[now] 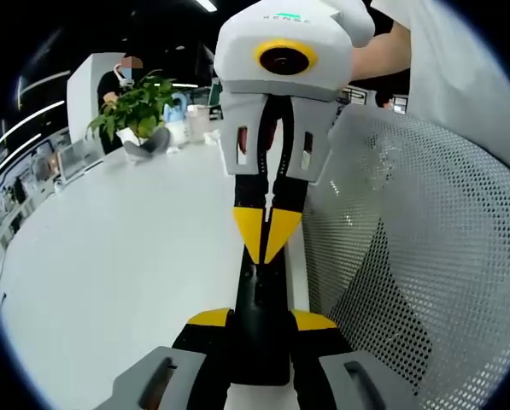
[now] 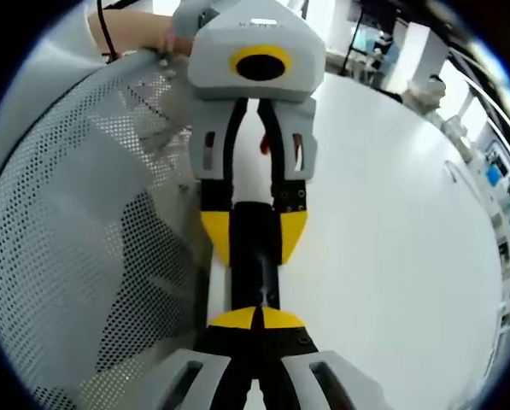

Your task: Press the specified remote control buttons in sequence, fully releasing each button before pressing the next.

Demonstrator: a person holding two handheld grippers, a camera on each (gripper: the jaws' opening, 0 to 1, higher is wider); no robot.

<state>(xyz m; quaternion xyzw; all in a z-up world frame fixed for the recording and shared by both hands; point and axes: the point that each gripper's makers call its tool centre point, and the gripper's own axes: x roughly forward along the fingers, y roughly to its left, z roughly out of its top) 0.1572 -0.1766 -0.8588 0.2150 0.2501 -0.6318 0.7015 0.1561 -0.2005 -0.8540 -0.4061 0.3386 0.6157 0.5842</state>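
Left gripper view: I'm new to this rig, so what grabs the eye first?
Mid-frame, the left claw grips a black remote while the shut right claw sets its yellow tips on it. A perforated mesh panel curves along the right, with a potted plant far left.

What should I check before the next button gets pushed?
1. Remote control clamped between the left gripper's jaws: ok.
2. Right gripper jaws closed to a point for pressing: ok.
3. Right gripper lifted off the remote control, button released: not ok, its tip looks to be resting on it.
4. Which button lies under the tip: cannot tell, the buttons are not readable.
5. Remote control in sight in both views, above the white table: ok.
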